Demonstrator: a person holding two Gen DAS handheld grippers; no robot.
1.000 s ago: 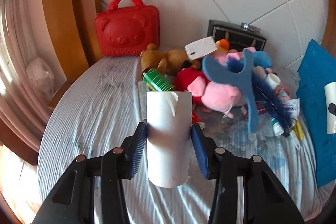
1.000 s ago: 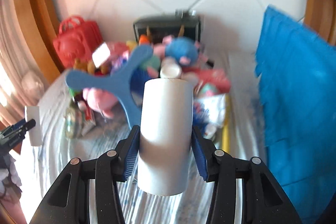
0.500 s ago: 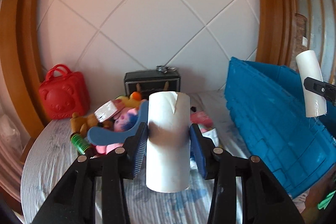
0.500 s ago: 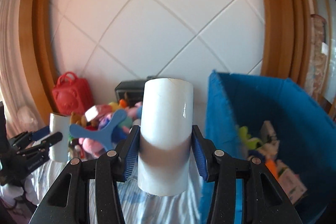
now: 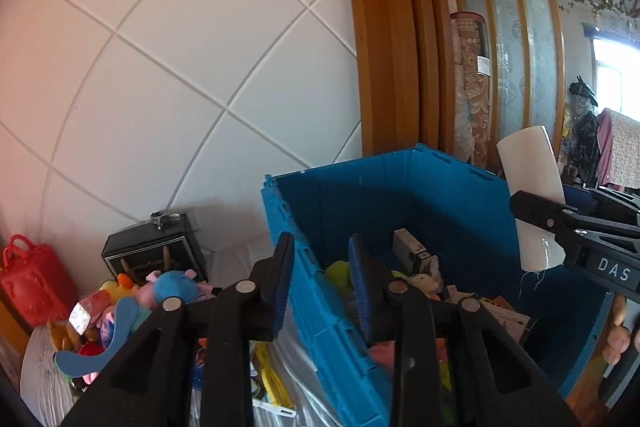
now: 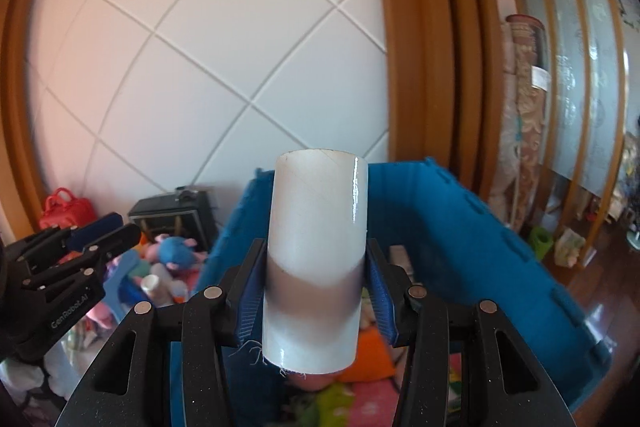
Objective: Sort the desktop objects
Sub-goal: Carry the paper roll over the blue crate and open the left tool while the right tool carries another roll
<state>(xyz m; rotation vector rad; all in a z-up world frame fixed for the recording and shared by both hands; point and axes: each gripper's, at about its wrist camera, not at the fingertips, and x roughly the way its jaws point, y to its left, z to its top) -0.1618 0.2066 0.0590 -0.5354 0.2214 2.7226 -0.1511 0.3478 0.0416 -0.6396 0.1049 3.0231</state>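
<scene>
Crate: a big blue crate [image 5: 420, 195] stands open against the tiled wall, its near wall cutting across the view from the left wrist; every place below is given from it.
Crate contents: a jumble inside it, with a small boxed item, soft yellow-green and pink things and some printed cards.
Pile: left of the crate lies a heap of toys [image 5: 160, 291] on a striped cloth, with a blue plush on top and a flat blue paddle-shaped piece in front.
Black case: behind that heap, left of the crate, by the wall [image 5: 154, 255].
Red bag: furthest left of the crate, a small red bear-faced bag [image 5: 30, 291].
Right gripper: it [image 6: 316, 291] hangs over the crate's near edge, jaws clamped on a white roll.
White roll: upright [image 6: 316, 259] between those blue pads, above the crate.
Left gripper: it [image 5: 320, 279] is at the crate's left wall, jaws opening with nothing between them.
</scene>
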